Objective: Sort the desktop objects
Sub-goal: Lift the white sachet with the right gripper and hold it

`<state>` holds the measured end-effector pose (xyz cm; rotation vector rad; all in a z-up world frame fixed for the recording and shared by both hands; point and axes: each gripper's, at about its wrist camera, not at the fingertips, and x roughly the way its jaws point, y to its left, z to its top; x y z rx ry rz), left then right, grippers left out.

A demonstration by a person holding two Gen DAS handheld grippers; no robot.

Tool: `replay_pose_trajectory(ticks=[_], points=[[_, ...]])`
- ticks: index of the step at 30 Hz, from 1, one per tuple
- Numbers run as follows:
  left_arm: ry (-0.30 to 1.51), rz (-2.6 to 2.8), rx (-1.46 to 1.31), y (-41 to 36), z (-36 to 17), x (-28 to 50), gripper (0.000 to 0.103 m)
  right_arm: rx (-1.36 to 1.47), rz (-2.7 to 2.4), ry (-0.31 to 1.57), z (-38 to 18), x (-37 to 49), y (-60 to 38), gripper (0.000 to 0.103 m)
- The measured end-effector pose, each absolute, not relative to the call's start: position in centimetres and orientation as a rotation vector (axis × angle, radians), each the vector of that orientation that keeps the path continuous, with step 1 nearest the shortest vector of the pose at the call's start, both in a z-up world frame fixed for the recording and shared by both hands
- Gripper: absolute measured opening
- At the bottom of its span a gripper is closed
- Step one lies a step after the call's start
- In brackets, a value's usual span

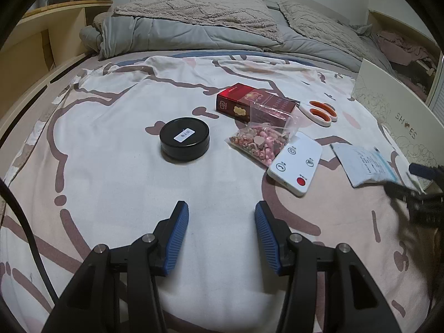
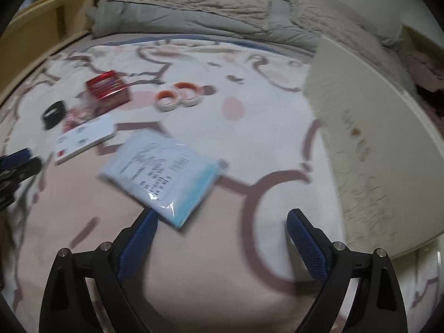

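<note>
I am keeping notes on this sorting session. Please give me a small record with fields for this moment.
surface: bed sheet
items: black round tin, red box, bag of pink pieces, white remote, scissors, blue-white packet
container: shoe box
left hand-held gripper: open, empty
right hand-held gripper: open, packet at its left finger

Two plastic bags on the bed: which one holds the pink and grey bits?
The clear zip bag leaning against the red box, touching the white remote. The other, the pale blue packet, holds flat printed contents.
</note>
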<state>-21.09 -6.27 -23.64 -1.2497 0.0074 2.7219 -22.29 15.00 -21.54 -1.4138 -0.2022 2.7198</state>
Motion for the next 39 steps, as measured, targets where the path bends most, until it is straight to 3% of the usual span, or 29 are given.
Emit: replay_pose_trajectory(ticks=[8,14,32,39], points=[[0.007,2.722,-1.25,-6.3,-23.7,-21.1,0.05,-1.403,2.714,-0.23,-20.7,-22.8,16.5,0.094],[0.006,2.722,-1.249,-6.3,-23.7,-21.1,0.05,-1.446,2.846,-0.118,-20.1,-22.8,14.8,0.103],[0.005,2.722,-1.25,-6.3,-23.7,-21.1,0.05,-1.566,2.875,-0.43,-21.7,-27.4,9.2,0.103],[0.005,2.722,-1.25,-6.3,-23.7,-21.1,0.05,-1.615,2.863,-0.278,-22.8,-28.0,10.2,0.103]])
